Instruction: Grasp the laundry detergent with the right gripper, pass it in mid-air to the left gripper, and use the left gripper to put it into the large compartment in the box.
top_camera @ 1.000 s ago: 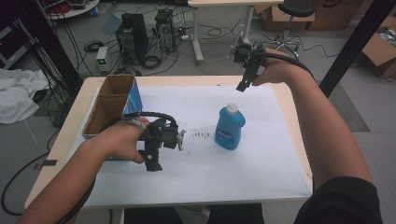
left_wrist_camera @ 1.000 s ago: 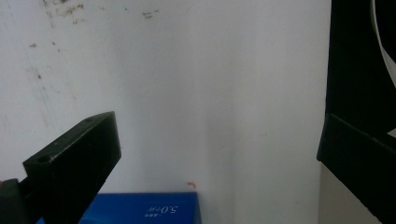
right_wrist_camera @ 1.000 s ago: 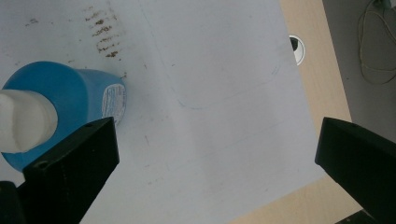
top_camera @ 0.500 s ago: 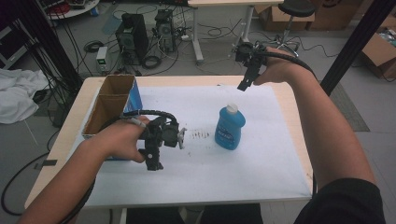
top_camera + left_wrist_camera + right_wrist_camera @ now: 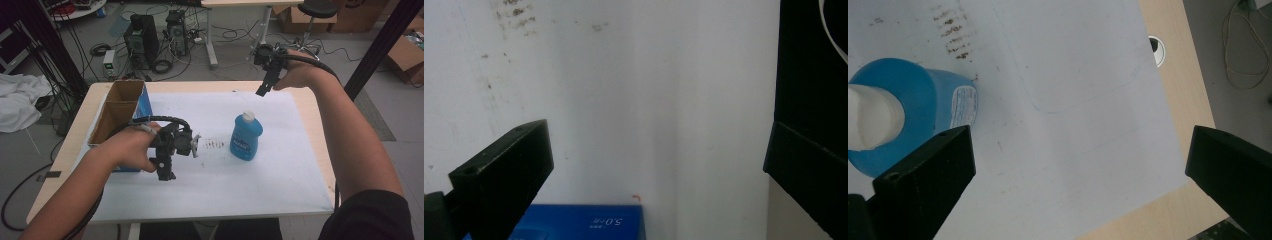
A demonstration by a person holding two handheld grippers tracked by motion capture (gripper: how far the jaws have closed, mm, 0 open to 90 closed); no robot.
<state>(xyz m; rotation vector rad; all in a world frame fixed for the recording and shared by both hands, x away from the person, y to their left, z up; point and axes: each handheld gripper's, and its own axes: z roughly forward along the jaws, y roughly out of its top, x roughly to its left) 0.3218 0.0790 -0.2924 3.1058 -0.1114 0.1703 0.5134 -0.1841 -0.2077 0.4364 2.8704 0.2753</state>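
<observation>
Blue plastic, white cap: the bottle (image 5: 246,136) stands upright near the middle of the white sheet (image 5: 280,175) that covers the counter (image 5: 315,107), just right of a patch of dark smudges (image 5: 214,144). Nothing touches it. The right gripper (image 5: 261,91) hangs high over the counter's far edge, well apart from the bottle, its fingers (image 5: 923,180) spread wide and empty; in the right gripper view the bottle sits low at the left, looked down on from above, so I judge this hand is lining up a descent onto it. The left gripper (image 5: 165,172) hovers low over the sheet, beside the open cardboard box (image 5: 116,107) with its blue side, fingers also wide apart with nothing between them. It looks parked there, out of the way, perhaps ready to steady the box.
</observation>
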